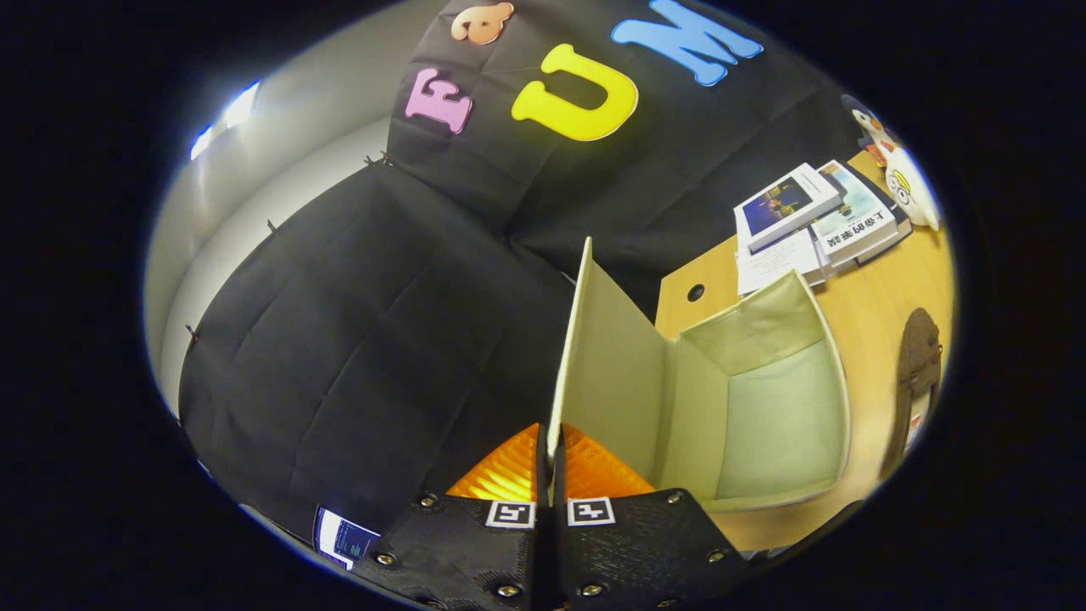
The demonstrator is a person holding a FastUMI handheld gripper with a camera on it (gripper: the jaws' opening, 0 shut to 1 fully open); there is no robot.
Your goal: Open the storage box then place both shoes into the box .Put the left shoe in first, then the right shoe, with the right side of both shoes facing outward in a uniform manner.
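A pale fabric storage box point(764, 407) stands on the wooden table, open, with its inside bare. Its lid point(607, 356) is swung up on edge, and my gripper point(551, 462) is shut on the lid's free edge, which runs between my two fingers. A dark brown shoe point(918, 373) lies on the table just past the box's far side, partly cut off.
A stack of books and papers point(806, 225) lies at the table's back beside a small white plush toy point(904, 174). A round cable hole point(696, 293) is in the tabletop behind the box. A lit screen point(342, 536) shows low beside my fingers.
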